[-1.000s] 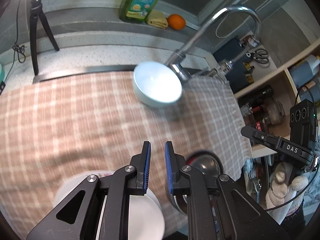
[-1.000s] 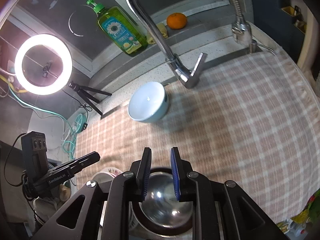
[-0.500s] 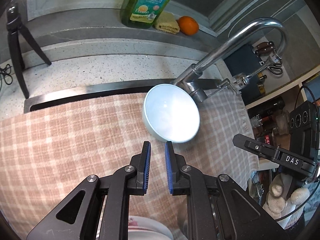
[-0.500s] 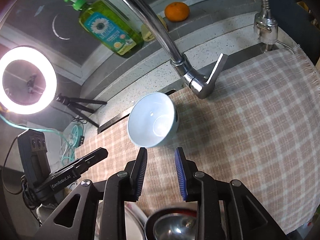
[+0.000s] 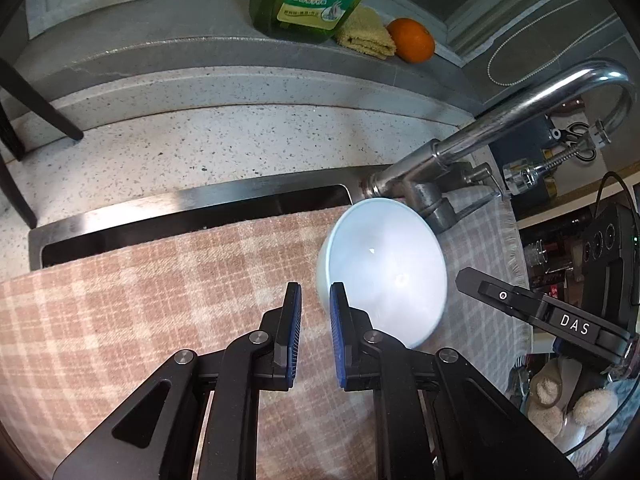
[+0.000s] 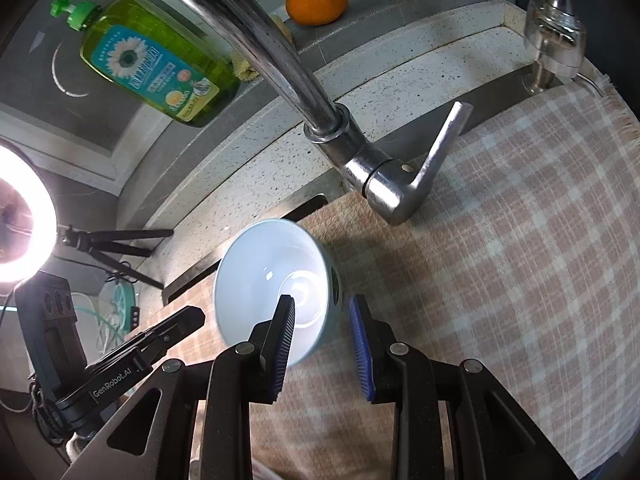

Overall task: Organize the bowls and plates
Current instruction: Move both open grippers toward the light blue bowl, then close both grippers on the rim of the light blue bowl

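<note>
A pale blue bowl stands upright on the checked cloth near the tap base; it also shows in the right wrist view. My right gripper is open, its left finger over the bowl's inside and its right finger outside the near rim, so the rim lies between the jaws. My left gripper has a narrow gap and holds nothing; it sits just left of the bowl.
A chrome tap with lever stands behind the bowl. A green soap bottle, a sponge and an orange sit on the back ledge. The sink slot shows past the cloth's edge. A ring light is at left.
Both grippers moved forward to the bowl. The right gripper opened wider and now straddles the rim. The steel bowl and white plate dropped out of view.
</note>
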`<state>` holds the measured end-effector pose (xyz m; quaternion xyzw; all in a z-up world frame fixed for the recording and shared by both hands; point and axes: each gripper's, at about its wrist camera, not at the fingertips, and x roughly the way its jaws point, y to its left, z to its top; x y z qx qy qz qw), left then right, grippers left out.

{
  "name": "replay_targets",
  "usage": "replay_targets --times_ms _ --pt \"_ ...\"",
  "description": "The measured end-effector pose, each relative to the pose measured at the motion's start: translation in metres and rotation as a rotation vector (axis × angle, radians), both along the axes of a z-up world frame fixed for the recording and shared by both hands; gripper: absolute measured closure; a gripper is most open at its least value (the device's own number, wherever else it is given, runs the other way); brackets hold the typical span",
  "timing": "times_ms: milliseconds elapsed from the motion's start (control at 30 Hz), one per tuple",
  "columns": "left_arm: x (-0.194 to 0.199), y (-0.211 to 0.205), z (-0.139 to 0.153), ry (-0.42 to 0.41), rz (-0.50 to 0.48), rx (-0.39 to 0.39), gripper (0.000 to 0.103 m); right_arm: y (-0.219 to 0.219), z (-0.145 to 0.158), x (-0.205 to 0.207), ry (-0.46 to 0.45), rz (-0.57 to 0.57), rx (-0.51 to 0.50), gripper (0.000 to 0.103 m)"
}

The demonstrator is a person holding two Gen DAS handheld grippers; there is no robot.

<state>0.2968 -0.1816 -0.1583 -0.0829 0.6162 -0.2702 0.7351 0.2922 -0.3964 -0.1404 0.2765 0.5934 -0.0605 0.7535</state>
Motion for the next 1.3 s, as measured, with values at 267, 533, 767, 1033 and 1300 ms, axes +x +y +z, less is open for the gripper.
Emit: replay_targets --times_ms 267,533,767,1033,1300 --pt "0.010 -0.004 -0.006 -0.004 -0.015 0.016 0.090 0.006 -0.017 0.014 0.026 0.005 -0.034 0.077" --pt "0.013 -0.009 -0.008 -0.006 -0.031 0.015 0.090 0.008 -0.025 0.016 0.045 0.012 -0.041 0.086" --pt "0.010 -0.017 -0.006 -0.024 -0.051 0.019 0.091 0.010 -0.022 0.015 0.049 0.034 -0.063 0.090" --pt "0.007 -0.023 -0.004 -0.040 -0.058 0.028 0.091 0.010 -0.020 0.013 0.050 0.047 -0.068 0.095" --pt "-0.002 -0.017 0.009 -0.059 -0.038 0.015 0.091 0.012 -0.006 0.006 0.029 0.049 -0.051 0.096"
